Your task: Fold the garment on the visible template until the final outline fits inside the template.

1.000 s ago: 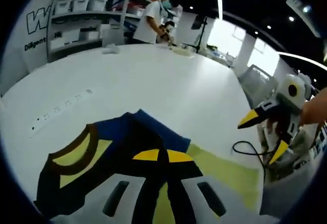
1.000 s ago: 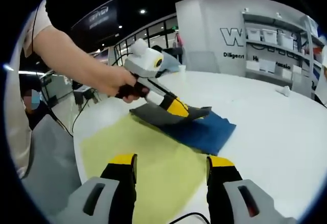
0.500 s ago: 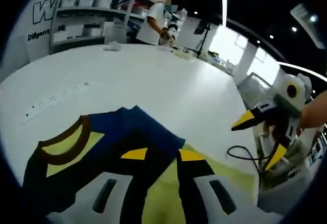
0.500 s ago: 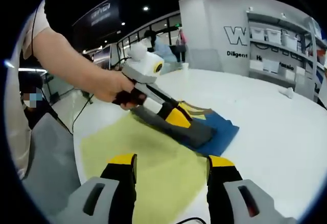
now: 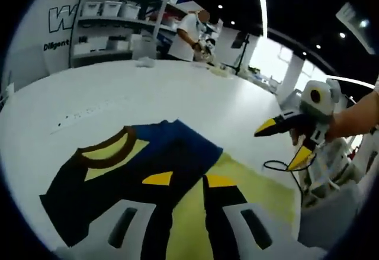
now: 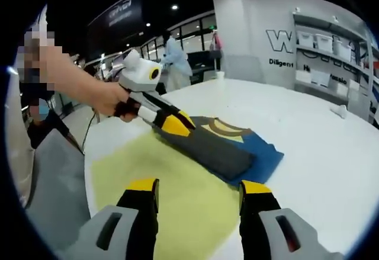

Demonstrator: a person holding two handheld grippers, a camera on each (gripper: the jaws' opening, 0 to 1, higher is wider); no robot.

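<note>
— Garment point(image 5: 136, 171): where, and what does it look like?

— Dark fabric with a blue panel point(image 6: 260, 159), plus a brown-edged neckline showing yellow inside point(image 5: 109, 153). It lies flat on the white bench point(image 5: 177, 94), partly over the pale yellow template point(image 6: 166, 195). Seen from the right gripper view, it sits ahead of the right tongs point(image 6: 198, 189) and slightly to their right, well apart from the tips. A dark grey folded layer point(image 6: 207, 150) lies on top of the blue.

— Left tongs?

— Left tongs point(image 5: 188, 180), in their own view: yellow tips narrow, pressed down on the dark fabric at its near edge. Whether they pinch cloth, cannot tell. From the right gripper view, a hand point(image 6: 112, 97) holds them with the tips at the grey layer's left end.

— Right tongs?

— Wide apart, nothing between them, hovering over the template. In the left gripper view they hang off to the right, jaws spread, beyond the bench edge.

— Anything else?

— Shelves with white bins point(image 5: 112, 26) behind; a person point(image 5: 189, 32) stands at the far side of the bench.
</note>
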